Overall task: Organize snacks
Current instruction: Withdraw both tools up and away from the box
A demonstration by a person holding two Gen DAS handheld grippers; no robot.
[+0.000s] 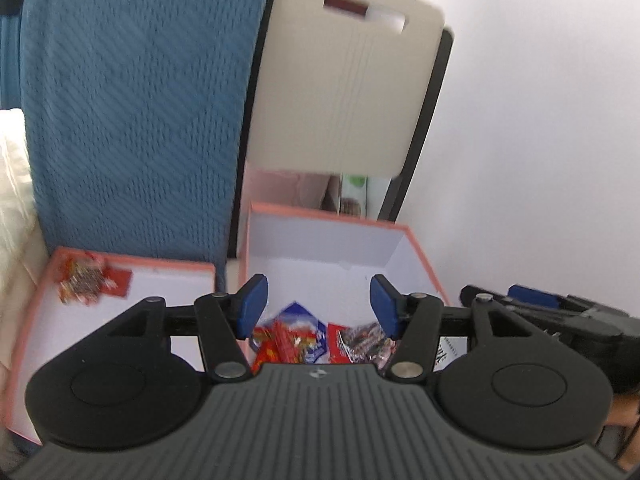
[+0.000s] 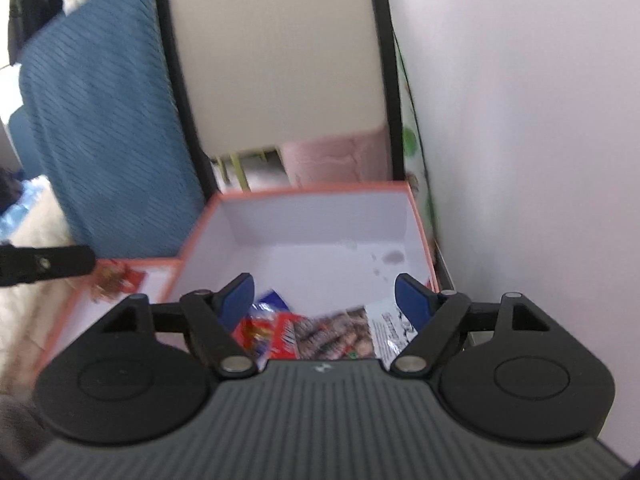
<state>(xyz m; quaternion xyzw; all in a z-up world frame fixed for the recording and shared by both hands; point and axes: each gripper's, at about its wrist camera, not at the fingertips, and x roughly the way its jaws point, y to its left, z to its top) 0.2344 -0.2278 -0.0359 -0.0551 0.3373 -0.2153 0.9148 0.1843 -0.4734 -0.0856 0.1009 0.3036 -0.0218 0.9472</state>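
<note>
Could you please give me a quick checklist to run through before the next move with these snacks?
1. Left tongs empty, pads apart: ok.
2. Right tongs empty, pads apart: ok.
3. Snack packets lie loose in the deep box, below both tongs: ok.
4. Shallow box beside it has free floor; one red packet sits in its far corner: ok.
5. The two tongs are clear of each other; the right one shows close at the edge of the left wrist view: cannot tell.
6. Which packet goes where: cannot tell, the labels are blurred.
</note>
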